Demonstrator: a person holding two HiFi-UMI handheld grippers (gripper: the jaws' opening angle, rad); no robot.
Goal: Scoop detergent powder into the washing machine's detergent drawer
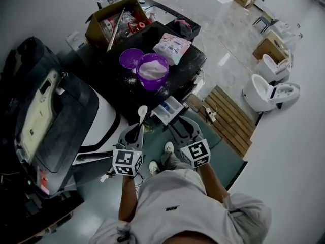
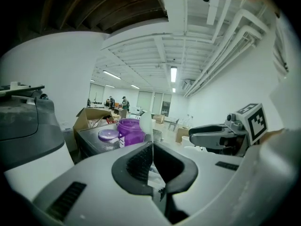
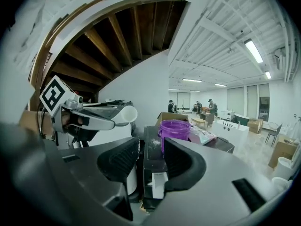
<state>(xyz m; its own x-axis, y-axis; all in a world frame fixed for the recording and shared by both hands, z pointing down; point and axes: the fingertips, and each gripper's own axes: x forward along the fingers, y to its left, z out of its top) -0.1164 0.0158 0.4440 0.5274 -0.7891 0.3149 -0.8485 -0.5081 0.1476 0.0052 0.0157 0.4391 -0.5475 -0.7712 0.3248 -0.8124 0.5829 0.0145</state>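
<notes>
Over on the left stands a white appliance [image 1: 104,118] with a dark lid. Just right of it is the black washing machine [image 1: 119,93]. On its top sit an open cardboard box [image 1: 109,24], a loose purple lid [image 1: 131,59] and, touching that lid, a purple tub [image 1: 152,70] full of white detergent powder [image 1: 151,69]. Some powder is spilled on the black top around the tub. A printed pink-and-white bag [image 1: 172,46] lies just behind the tub.

The person stands in front of the machine with both tools held low. The left gripper [image 1: 136,130] has its jaws pressed together on the thin handle of a white spoon [image 1: 142,115]. The spoon's bowl sticks out ahead of the jaws, short of the tub and up in the air. From the left gripper's own camera the handle runs straight up between the ribbed pads [image 2: 140,163], which close against it.

The detergent drawer [image 1: 167,109] is pulled out from the machine's front, between the two tools and a little ahead of them. The right gripper [image 1: 181,125] hangs beside it with its jaws parted by a clear gap and nothing in them; through that gap you see the drawer and the tub above.

Off to the right there is a slatted wooden platform [image 1: 231,118], then a white toilet [image 1: 266,93] on the pale floor
</notes>
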